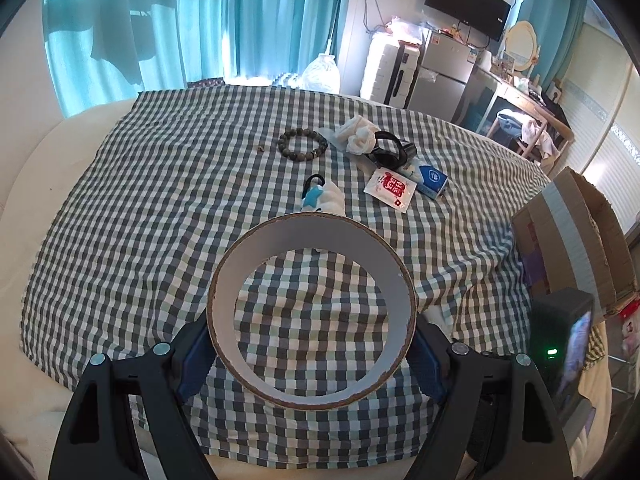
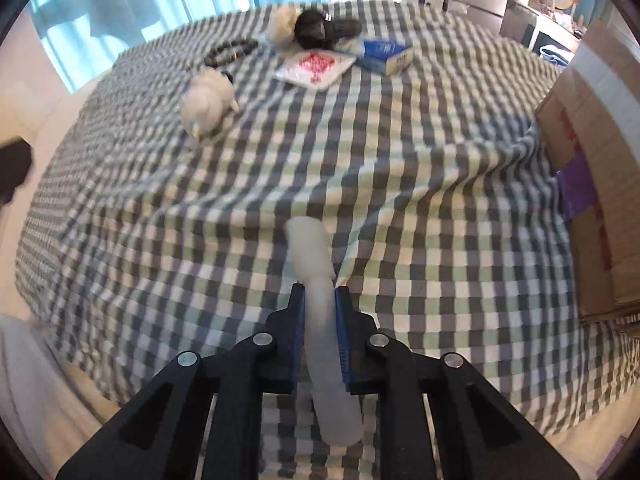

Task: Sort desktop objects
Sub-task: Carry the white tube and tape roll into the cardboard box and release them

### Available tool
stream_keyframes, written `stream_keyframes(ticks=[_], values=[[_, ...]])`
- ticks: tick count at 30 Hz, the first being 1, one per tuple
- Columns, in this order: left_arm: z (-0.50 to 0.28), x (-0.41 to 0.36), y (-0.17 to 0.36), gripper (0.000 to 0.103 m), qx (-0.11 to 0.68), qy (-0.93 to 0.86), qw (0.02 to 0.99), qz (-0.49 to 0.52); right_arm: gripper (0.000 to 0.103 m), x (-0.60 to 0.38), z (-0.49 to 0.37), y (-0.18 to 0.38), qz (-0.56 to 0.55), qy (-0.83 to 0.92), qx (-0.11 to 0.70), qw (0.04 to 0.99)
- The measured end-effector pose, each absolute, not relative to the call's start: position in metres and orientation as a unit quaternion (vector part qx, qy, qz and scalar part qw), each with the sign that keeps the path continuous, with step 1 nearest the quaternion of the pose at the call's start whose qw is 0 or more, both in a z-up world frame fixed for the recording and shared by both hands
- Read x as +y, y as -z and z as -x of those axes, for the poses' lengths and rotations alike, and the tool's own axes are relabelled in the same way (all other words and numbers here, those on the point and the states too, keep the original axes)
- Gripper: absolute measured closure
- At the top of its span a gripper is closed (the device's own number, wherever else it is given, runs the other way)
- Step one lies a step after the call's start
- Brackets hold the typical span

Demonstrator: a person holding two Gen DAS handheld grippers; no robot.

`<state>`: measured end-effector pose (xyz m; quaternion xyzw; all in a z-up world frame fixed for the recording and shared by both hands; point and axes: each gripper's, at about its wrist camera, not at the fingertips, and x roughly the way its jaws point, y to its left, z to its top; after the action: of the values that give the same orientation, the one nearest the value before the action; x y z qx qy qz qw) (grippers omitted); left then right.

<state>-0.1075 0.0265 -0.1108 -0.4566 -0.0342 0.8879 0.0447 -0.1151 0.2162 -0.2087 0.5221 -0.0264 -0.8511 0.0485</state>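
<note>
My left gripper (image 1: 313, 332) is shut on a large tape roll (image 1: 360, 252), held upright above the checkered cloth (image 1: 160, 200). My right gripper (image 2: 320, 308) is shut on a white tube (image 2: 308, 252), held above the cloth (image 2: 440, 200). Farther back lie a bead bracelet (image 1: 303, 145), a white plush keychain (image 1: 324, 200), a red-printed sachet (image 1: 390, 189), a blue box (image 1: 432, 180), a black strap (image 1: 390, 150) and a white cloth (image 1: 358, 134). The right wrist view also shows the plush (image 2: 208, 106), sachet (image 2: 316, 66) and blue box (image 2: 386, 54).
An open cardboard box (image 1: 576, 236) stands at the right edge of the table; it also shows in the right wrist view (image 2: 600, 160). A black device with a green light (image 1: 560, 344) is by my left gripper. Curtains, a fridge and furniture are behind.
</note>
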Motion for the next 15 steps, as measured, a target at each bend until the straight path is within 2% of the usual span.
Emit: stream_keyframes(ticks=[8, 15], values=[[0.096, 0.034, 0.088, 0.020, -0.028, -0.897, 0.053, 0.437, 0.089, 0.230, 0.096, 0.134, -0.435, 0.896, -0.076, 0.054], [0.083, 0.079, 0.048, 0.020, -0.002, -0.912, 0.095, 0.400, 0.089, 0.260, 0.078, 0.060, -0.365, 0.923, -0.107, 0.052]])
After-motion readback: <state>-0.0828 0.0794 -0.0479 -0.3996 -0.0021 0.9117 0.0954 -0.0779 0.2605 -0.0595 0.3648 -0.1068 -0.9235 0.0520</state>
